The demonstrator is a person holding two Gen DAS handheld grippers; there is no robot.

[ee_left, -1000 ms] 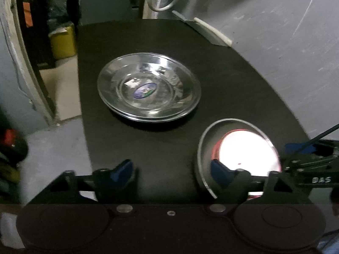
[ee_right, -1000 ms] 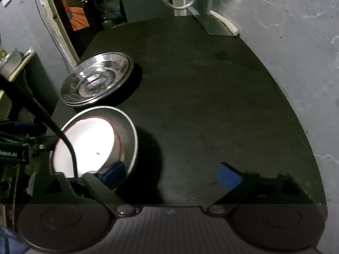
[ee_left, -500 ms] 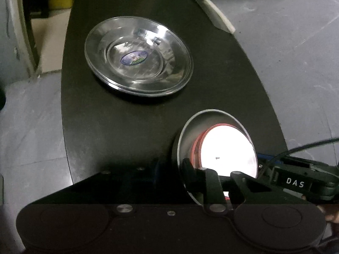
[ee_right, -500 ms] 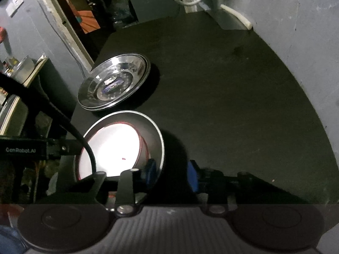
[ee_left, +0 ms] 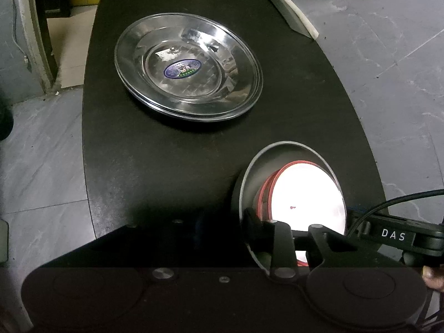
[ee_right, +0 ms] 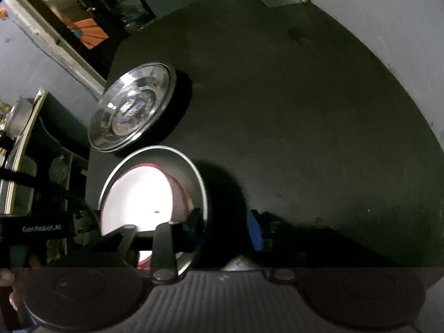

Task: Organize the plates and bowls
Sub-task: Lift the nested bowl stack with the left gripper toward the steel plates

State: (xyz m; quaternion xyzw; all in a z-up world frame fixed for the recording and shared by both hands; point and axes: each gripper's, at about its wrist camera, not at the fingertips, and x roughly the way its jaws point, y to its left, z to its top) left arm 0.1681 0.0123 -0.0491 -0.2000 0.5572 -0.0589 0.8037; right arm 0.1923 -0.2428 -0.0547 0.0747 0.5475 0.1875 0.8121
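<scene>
A steel bowl [ee_left: 251, 183] with a bright white, red-rimmed dish [ee_left: 305, 194] inside it is held above the black table [ee_left: 166, 161]. My left gripper [ee_left: 238, 227] is shut on its left rim. My right gripper [ee_right: 224, 227] is shut on its right rim; the bowl [ee_right: 194, 177] shows at lower left in the right wrist view. A stack of shiny steel plates [ee_left: 188, 66] with a blue sticker lies on the table beyond, also visible in the right wrist view [ee_right: 133, 111].
The round black table [ee_right: 277, 97] stands on a grey tiled floor [ee_left: 388, 55]. A white-edged board [ee_left: 294, 19] leans at the far table edge. Shelves and clutter [ee_right: 22, 127] stand to the left.
Both grippers have closed on opposite rims of the bowl and lifted it; the view has risen and tilted, so the plate stack looks farther below.
</scene>
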